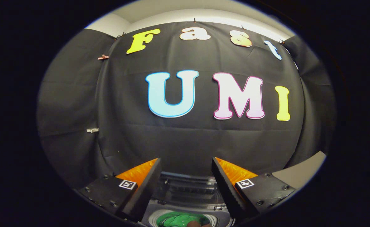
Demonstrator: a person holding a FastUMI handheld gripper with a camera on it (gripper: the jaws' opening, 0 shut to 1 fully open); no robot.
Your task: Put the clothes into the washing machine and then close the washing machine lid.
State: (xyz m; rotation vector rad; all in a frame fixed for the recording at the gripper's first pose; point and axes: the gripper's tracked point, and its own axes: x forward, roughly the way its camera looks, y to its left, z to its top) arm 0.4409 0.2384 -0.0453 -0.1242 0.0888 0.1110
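Observation:
My gripper [186,161] is open, its two black and orange fingers [147,179] spread wide with nothing between them. Low between the fingers lies the washing machine [188,189], seen from above with its lid raised at the back. Its round opening holds a green cloth [180,219], with a small brownish piece at the near rim. The fingers are held above the machine and touch nothing.
The black cloth wall [188,138] stands right behind the machine and curves round on both sides. A pale grey surface [301,171] shows beyond the right finger.

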